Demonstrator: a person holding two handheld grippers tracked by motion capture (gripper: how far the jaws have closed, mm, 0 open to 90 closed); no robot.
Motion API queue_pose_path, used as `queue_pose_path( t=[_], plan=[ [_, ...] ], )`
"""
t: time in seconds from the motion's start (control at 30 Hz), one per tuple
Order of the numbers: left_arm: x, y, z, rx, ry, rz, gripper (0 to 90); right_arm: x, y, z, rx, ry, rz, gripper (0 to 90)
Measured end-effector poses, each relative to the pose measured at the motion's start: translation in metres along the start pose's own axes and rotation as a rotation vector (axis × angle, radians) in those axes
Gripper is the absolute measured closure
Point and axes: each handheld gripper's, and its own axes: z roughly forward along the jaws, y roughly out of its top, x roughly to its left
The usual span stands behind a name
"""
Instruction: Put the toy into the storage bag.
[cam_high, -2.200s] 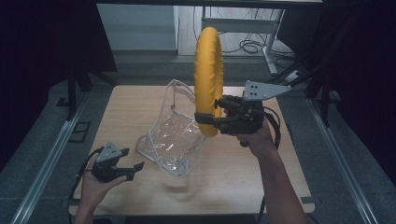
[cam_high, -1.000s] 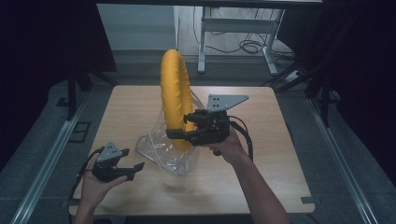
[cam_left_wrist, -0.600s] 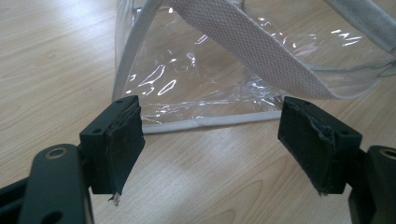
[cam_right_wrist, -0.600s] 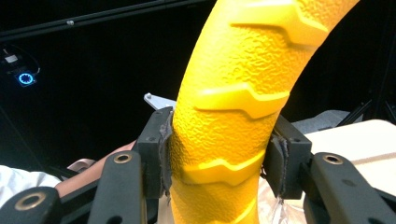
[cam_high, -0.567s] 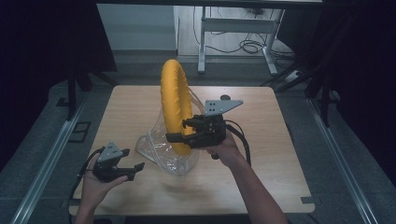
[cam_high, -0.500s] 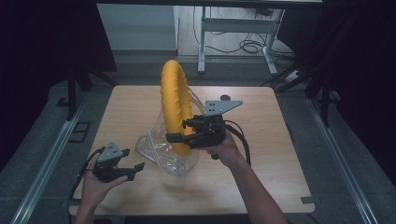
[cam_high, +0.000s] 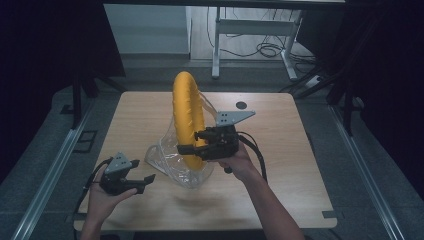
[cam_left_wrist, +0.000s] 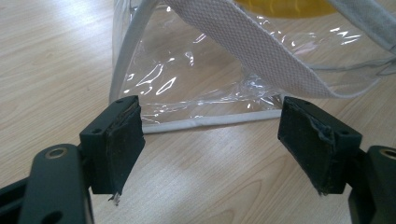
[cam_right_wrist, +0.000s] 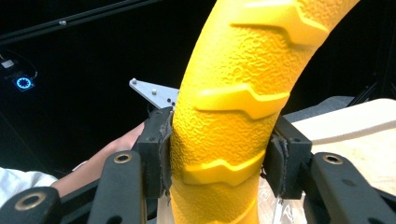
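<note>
A large yellow ring (cam_high: 188, 117) with a ridged, textured surface stands upright over a clear plastic bag (cam_high: 172, 162) on the wooden table (cam_high: 280, 150); its lower part sits inside the bag's mouth. My right gripper (cam_high: 192, 150) is shut on the yellow ring (cam_right_wrist: 233, 116), both pads pressed on its sides. My left gripper (cam_high: 145, 181) rests near the table's front left, open, just short of the bag. In the left gripper view, its open gripper (cam_left_wrist: 210, 135) faces the clear bag (cam_left_wrist: 196, 79), which has white piping and a white webbing strap (cam_left_wrist: 252, 51).
Dark curtains flank the table at both sides. A white desk frame (cam_high: 250, 30) and loose cables lie on the floor beyond the far edge. A small dark hole (cam_high: 241, 105) marks the tabletop's far side. Bare wood spreads to the right of the bag.
My right gripper has carried the yellow ring leftward from the table's right side and then lowered it into the bag. The left gripper has stayed put.
</note>
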Motion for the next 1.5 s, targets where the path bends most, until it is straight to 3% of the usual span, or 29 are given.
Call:
queue_pose_path(
  t=[0.77, 0.93, 1.07, 1.33, 1.5],
  plan=[
    [0.000, 0.000, 0.001, 0.008, -0.001, 0.002, 22.1, -0.024, -0.035, 0.018, 0.057, 0.009, 0.087, 49.3],
    [0.000, 0.000, 0.001, 0.009, -0.003, 0.000, 22.1, -0.026, -0.035, 0.016, 0.044, -0.065, 0.080, 46.5],
    [0.000, 0.000, 0.001, 0.011, -0.003, 0.001, 22.1, -0.022, -0.033, 0.014, 0.058, -0.111, 0.033, 43.2],
    [0.000, 0.000, 0.001, 0.011, -0.002, 0.002, 22.1, -0.017, -0.035, 0.015, 0.084, -0.154, -0.003, 36.1],
    [0.001, 0.000, 0.000, 0.007, -0.001, -0.001, 22.1, -0.014, -0.033, 0.008, 0.052, -0.169, -0.008, 34.0]
  ],
)
